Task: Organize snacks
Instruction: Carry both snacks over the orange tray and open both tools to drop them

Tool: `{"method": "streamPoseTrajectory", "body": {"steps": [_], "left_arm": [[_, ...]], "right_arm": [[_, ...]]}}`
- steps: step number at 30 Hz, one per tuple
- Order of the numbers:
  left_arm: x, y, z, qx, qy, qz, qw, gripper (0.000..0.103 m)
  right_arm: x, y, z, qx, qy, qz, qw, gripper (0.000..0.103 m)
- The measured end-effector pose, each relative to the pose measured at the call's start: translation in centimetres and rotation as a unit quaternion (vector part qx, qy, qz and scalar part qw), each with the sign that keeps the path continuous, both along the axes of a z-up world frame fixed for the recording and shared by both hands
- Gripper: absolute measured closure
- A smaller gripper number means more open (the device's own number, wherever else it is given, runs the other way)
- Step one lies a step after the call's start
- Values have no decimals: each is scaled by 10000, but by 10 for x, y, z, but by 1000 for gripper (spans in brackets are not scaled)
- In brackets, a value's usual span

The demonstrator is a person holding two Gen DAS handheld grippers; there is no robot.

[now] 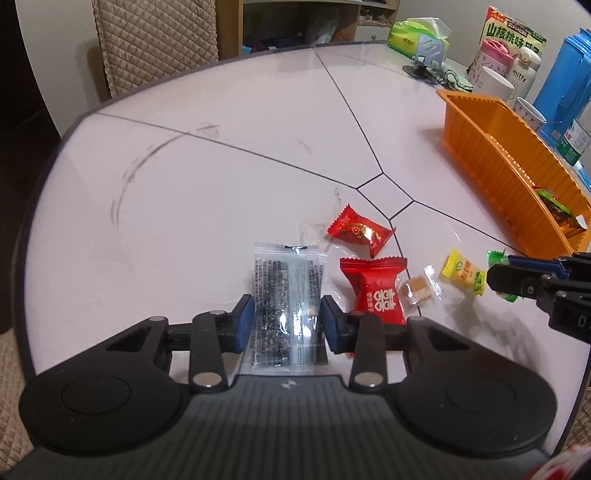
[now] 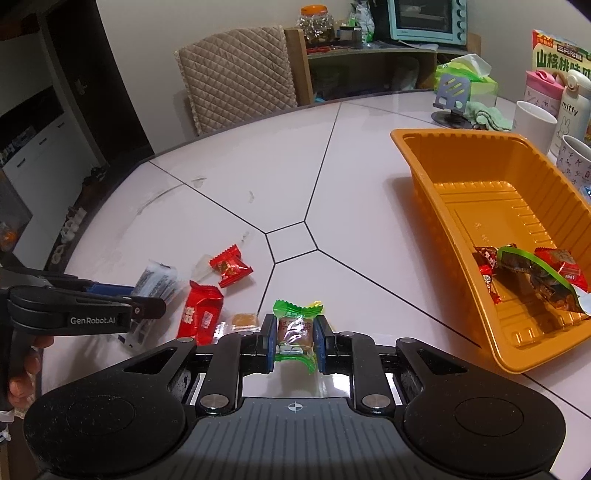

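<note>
Readable print, near left and far right

"GenRobot.AI" runs in white along the left tool at near left. Far right on the desk, the white bottle reads "miffy", and behind it the snack bag shows large green "山核桃味". The candy wrappers' print is too small to read.

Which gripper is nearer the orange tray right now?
Right. The right gripper, jaws around a green candy, sits just left of the orange tray; the left gripper is farther left, at the clear packet.
</note>
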State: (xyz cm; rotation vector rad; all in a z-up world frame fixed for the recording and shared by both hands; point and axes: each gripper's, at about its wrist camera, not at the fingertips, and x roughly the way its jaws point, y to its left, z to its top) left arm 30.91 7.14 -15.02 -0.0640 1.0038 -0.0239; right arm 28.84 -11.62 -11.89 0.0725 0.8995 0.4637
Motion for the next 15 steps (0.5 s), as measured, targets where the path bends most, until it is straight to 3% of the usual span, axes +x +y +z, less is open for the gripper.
{"method": "streamPoseTrajectory", "body": {"steps": [15], "left_arm": [[-45, -14, 40, -234, -191, -232, 9993, 68]], "right_arm": [[-33, -1, 19, 110, -106, -166, 9997, 82]]}}
